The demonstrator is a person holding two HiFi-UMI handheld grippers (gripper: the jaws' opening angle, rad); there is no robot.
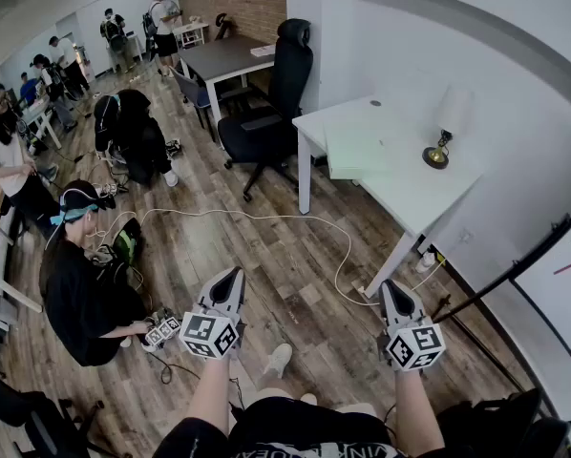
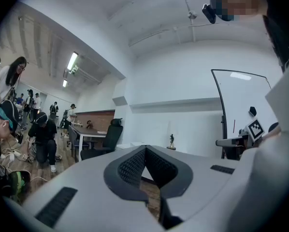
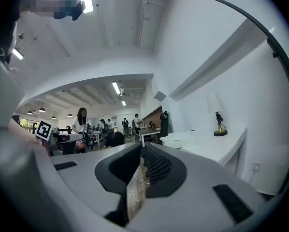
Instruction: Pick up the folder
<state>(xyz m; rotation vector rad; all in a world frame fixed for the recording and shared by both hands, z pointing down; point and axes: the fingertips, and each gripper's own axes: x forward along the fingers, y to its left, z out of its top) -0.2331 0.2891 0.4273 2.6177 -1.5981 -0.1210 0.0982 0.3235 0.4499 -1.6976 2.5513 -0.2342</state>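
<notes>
Folder: the pale green flat folder [image 1: 360, 149] is seen lying on the white rectangular bench [image 1: 429, 198], well ahead of both sets of jaws and touched by neither.
Left gripper: the left gripper [image 1: 230, 277] is held level over the brown wood-plank floor [image 1: 266, 246]. Its jaws are clenched tip to tip, with nothing between them.
Right gripper: the right gripper [image 1: 392, 289] is held level as well. Its jaws are pressed together and empty, and the bench's near edge lies ahead of them and slightly to their right.
Lamp: a small lamp with a white shade and a brass base [image 1: 445, 132] is set on the bench beyond the folder, further from the jaws and to the right.
Chair: a black office chair [image 1: 271, 93] is parked by the bench's far corner, well ahead of the left jaws.
Done so far: nothing of the pick-up is judged to be done, since the folder is not gripped, not lifted and not yet within reach.
Left to do: the whole task, by this judgement. The bench has to be approached, a pair of jaws released and closed on an edge of the folder, and the folder raised off the bench.
Likely snag: the folder lies flat against the bench, so an edge may be hard to get the jaws around.
</notes>
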